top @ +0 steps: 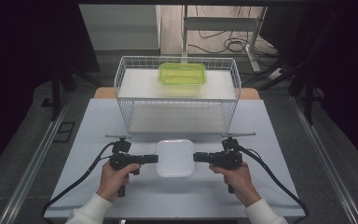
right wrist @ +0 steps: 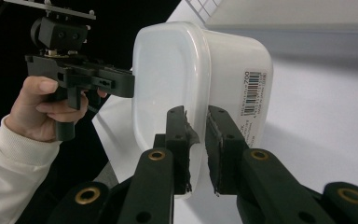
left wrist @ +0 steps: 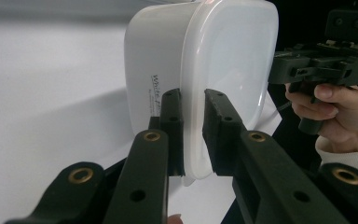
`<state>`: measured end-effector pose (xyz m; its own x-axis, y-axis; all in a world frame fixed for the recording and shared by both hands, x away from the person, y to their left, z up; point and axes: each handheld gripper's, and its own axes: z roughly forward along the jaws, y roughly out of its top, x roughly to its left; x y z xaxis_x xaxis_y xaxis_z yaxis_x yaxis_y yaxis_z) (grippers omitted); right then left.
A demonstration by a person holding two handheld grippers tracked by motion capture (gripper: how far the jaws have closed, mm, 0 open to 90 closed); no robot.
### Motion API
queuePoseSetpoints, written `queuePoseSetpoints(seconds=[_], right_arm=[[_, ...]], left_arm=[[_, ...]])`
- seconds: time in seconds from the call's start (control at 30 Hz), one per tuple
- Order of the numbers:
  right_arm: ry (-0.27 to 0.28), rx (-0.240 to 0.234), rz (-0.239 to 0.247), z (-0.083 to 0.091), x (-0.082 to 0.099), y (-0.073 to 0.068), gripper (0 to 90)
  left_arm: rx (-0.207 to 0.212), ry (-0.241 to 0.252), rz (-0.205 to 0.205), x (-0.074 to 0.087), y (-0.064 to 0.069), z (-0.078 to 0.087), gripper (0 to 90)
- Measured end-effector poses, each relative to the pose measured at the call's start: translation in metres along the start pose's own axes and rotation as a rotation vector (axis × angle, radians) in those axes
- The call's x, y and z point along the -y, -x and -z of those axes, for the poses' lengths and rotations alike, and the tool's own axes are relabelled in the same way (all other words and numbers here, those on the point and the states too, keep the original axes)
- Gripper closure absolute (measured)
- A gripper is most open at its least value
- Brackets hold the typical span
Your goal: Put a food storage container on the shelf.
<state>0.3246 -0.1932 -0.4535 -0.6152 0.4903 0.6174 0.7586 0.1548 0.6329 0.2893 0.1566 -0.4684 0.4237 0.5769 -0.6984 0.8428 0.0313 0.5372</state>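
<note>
On the worktop (top: 98, 121), the left hand-held gripper (top: 152, 159) pinches the left rim of the white container (top: 175, 157), which sits in front of the wire basket (top: 121, 79); the right hand-held gripper (top: 198, 157) pinches its right rim.

My left gripper (left wrist: 193, 135) covers part of the box (left wrist: 200, 60) rim and the end of its print. My right gripper (right wrist: 196, 149) hides the rim there too; the label (right wrist: 251, 93) text is too small to read. My sleeves (top: 91, 210) run off the bottom edge.
</note>
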Motion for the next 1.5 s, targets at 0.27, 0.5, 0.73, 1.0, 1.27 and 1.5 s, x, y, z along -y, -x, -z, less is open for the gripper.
queuePoseSetpoints(seconds=[0.27,0.5,0.73,1.0,1.27,1.5], right_arm=[[0.016,-0.006,0.036,0.007,-0.010,-0.006,78.9],[0.049,-0.015,0.089,0.022,-0.030,-0.019,78.9],[0.074,-0.014,0.109,0.033,-0.045,-0.027,78.9],[0.093,-0.013,0.112,0.035,-0.056,-0.032,78.9],[0.112,-0.009,0.134,0.039,-0.069,-0.038,78.9],[0.126,-0.008,0.144,0.042,-0.080,-0.041,78.9]], left_arm=[[0.007,0.017,-0.019,-0.009,0.009,0.005,78.4],[0.000,0.043,-0.066,-0.031,0.028,0.014,78.3],[-0.001,0.056,-0.086,-0.043,0.039,0.018,78.2],[-0.012,0.064,-0.105,-0.059,0.045,0.025,78.1],[-0.013,0.084,-0.120,-0.071,0.051,0.029,78.0],[-0.019,0.093,-0.136,-0.083,0.058,0.033,78.0]])
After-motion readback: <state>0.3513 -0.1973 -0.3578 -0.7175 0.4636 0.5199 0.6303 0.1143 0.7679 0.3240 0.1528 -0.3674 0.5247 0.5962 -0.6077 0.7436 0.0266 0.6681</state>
